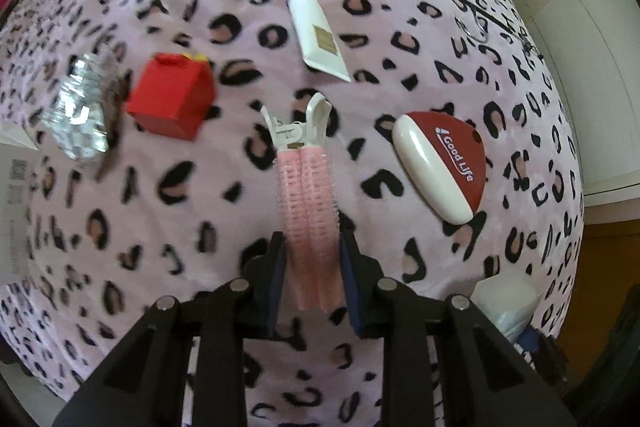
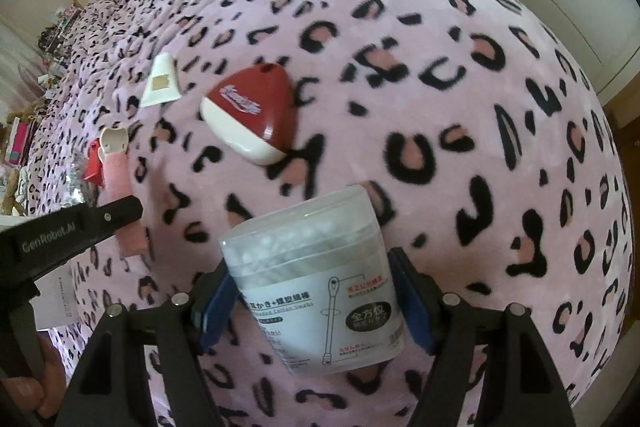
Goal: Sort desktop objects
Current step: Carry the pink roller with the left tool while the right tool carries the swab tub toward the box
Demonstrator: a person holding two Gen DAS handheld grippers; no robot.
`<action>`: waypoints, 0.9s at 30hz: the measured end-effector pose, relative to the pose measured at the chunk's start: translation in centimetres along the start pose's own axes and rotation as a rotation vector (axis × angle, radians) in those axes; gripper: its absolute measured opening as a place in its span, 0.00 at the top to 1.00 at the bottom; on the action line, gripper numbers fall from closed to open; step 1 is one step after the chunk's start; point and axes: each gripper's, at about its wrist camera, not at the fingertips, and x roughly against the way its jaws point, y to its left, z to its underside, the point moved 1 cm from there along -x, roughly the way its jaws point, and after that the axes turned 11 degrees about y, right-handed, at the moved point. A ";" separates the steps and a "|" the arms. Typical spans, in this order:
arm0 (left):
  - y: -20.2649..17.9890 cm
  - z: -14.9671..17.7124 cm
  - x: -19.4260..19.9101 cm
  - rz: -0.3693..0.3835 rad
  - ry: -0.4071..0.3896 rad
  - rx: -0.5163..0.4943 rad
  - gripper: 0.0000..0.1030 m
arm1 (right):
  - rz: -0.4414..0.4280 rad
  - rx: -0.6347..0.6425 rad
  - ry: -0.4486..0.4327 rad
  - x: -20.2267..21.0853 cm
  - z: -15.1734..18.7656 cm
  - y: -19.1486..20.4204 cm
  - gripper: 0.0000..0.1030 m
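Left wrist, bristly pink hair roller (image 1: 310, 223), fleecy blanket (image 1: 160, 227)

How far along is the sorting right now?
Nothing looks sorted yet; no finished group shows. In hand: the left gripper is clamped on the pink hair roller clip, and the right gripper on the cotton swab tub. Left lying loose on the blanket: red box, foil wad, white tube, red-and-white case.
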 end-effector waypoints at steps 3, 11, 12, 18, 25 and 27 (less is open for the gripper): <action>1.2 0.5 1.5 -0.020 -0.013 -0.001 0.74 | -0.005 0.007 -0.012 0.8 0.0 0.9 0.29; 6.4 1.9 6.1 -0.030 -0.051 0.049 0.74 | -0.031 0.061 -0.058 3.7 0.3 6.1 0.29; 7.1 2.0 6.7 -0.031 -0.056 0.056 0.74 | -0.034 0.071 -0.065 4.2 0.4 6.9 0.29; 12.7 3.4 9.9 -0.038 -0.079 0.126 0.74 | -0.055 0.143 -0.099 7.1 1.2 12.6 0.29; 19.5 5.2 12.7 -0.048 -0.091 0.217 0.74 | -0.068 0.239 -0.110 9.1 1.9 19.7 0.29; 21.5 5.7 13.5 -0.051 -0.094 0.242 0.74 | -0.072 0.262 -0.111 9.3 2.1 21.4 0.29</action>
